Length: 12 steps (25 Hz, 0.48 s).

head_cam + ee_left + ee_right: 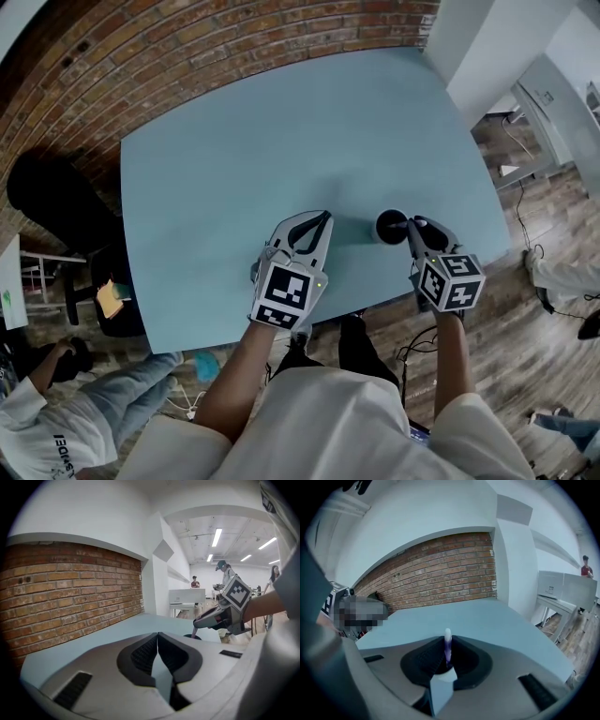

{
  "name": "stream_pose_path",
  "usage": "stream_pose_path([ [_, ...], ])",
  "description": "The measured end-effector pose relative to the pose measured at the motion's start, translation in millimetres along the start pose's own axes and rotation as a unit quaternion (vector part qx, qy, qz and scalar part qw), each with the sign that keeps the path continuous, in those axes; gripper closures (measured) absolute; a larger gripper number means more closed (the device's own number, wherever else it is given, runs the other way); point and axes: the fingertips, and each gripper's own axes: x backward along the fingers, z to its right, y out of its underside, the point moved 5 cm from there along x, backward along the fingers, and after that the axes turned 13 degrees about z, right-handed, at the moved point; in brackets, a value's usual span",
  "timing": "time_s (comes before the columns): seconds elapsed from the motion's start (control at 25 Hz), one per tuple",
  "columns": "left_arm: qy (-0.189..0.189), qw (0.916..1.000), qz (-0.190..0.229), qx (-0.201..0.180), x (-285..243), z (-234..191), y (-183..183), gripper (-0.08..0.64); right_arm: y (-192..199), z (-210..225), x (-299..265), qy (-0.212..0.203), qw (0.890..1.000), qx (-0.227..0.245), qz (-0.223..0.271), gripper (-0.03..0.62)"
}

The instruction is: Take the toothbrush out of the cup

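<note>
The right gripper [410, 226] pinches the toothbrush [447, 648] between its jaw tips, with the pads closed against the purple handle from both sides. The brush's long axis stands close to upright, crossing the line of the jaws. Its white end points up just above the tips, and its lower part drops below them into the dark cup [388, 225] on the blue table [281, 141]. The left gripper [157, 636] is off to the side of the cup, its jaws pressed together at the tips with nothing between them.
</note>
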Motion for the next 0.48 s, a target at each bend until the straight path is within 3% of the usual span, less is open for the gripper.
stream_pose_path([
  [0.48, 0.022, 0.9987, 0.038, -0.024, 32.0, 2.2, -30.5, 0.548, -47.8, -23.4, 45.4, 0.040, 0.996, 0.041, 0.066, 0.526],
])
